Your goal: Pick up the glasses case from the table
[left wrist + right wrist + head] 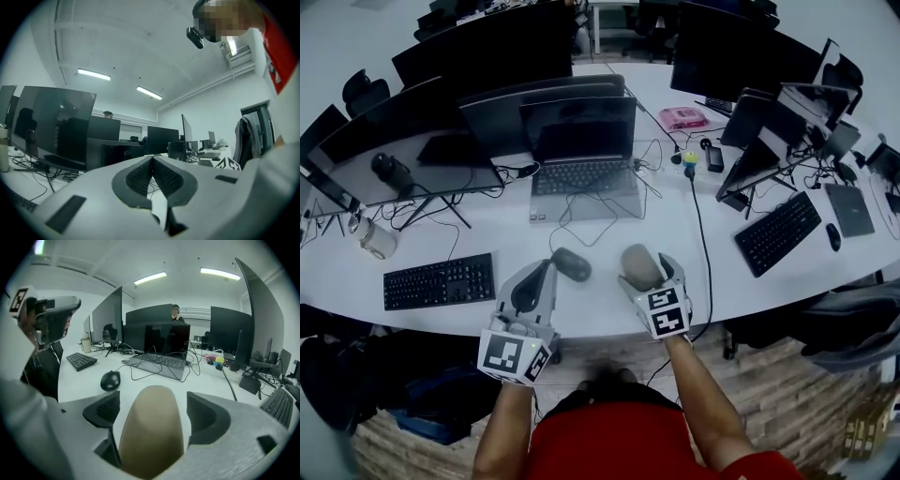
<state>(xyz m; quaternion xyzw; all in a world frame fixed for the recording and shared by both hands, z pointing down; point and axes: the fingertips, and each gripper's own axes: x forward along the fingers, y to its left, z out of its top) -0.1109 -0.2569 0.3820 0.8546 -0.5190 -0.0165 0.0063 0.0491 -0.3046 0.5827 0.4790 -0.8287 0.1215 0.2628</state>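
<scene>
The glasses case [637, 262], tan and rounded, lies near the table's [487, 234] front edge, right of centre in the head view. My right gripper [649, 277] is open around it. In the right gripper view the case [152, 427] fills the space between the dark pads [105, 411], with a small gap on each side. My left gripper [546, 268] hovers to the left of it over the table edge. It is shut and holds nothing, and its tips meet in the left gripper view [152, 158].
A dark mouse [572, 264] lies between the two grippers, just left of the case. Behind stand an open laptop [581, 150] with trailing cables, several monitors, a black keyboard [439, 281] at the left, another keyboard [778, 232] at the right and a mug [377, 239].
</scene>
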